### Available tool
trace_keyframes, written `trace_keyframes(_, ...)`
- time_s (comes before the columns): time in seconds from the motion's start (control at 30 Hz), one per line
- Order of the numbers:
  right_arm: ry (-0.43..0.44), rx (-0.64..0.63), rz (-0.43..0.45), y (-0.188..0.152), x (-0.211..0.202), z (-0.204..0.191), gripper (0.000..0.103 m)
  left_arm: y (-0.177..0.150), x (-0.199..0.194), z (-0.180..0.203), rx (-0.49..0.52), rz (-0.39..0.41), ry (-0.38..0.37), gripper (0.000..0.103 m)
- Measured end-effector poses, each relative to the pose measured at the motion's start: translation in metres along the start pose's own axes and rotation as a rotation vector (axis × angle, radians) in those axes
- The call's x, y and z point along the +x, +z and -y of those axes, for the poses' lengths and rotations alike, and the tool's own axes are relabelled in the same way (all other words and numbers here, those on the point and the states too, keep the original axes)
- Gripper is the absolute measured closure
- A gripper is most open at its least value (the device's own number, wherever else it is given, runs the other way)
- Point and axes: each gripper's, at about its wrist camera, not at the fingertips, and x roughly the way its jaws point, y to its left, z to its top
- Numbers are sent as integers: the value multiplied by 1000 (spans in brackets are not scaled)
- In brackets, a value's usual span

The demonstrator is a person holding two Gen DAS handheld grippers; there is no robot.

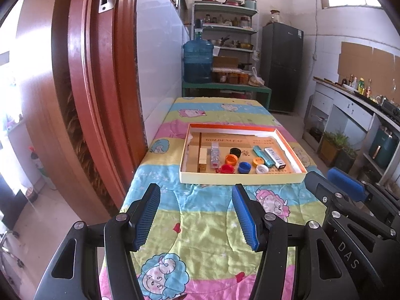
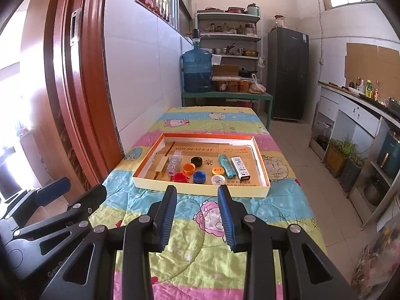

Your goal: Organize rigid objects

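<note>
Kitchen: wooden door [image 1: 95, 80] on the left, then a blue water jug [image 2: 196, 71] on a green bench, a shelving rack [image 2: 228, 35], a dark fridge [image 2: 287, 72], and a counter with bottles on the right. Desk [image 2: 200, 250] carries a cartoon-print quilt in pink, yellow and blue bands.

One shallow cardboard tray [image 2: 150, 182] sits mid-desk, beyond both grippers. Contents, left to right:
- one gold-and-cream box [image 2: 161, 166], touching one clear case [image 2: 174, 165] beside it
- six bottle caps grouped in the middle: red cap [image 2: 179, 177], orange cap [image 2: 188, 167], black cap [image 2: 196, 161], blue cap [image 2: 199, 177], yellow-orange cap [image 2: 217, 170], white cap [image 2: 218, 180]
- one teal tube [image 2: 226, 166], just beside one white rectangular pack [image 2: 240, 168]

Left gripper [image 1: 196, 215]: spread wide, nothing between the pads, over the quilt short of the tray.
Right gripper [image 2: 197, 215]: narrower gap, still parted, empty, also short of the tray's near wall.
</note>
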Motion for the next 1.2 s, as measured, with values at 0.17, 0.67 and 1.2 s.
trace_keyframes(0.17, 1, 0, -2, 0, 0, 0, 69, -1, -2, 0, 0, 0, 1, 41)
trace_keyframes(0.67, 7, 9, -15, 1, 6, 3, 69, -2, 4, 0, 6, -12, 7, 41)
trace_keyframes(1.2, 14, 11, -25, -1, 12, 3, 69, -4, 9, 1, 15, -20, 8, 41)
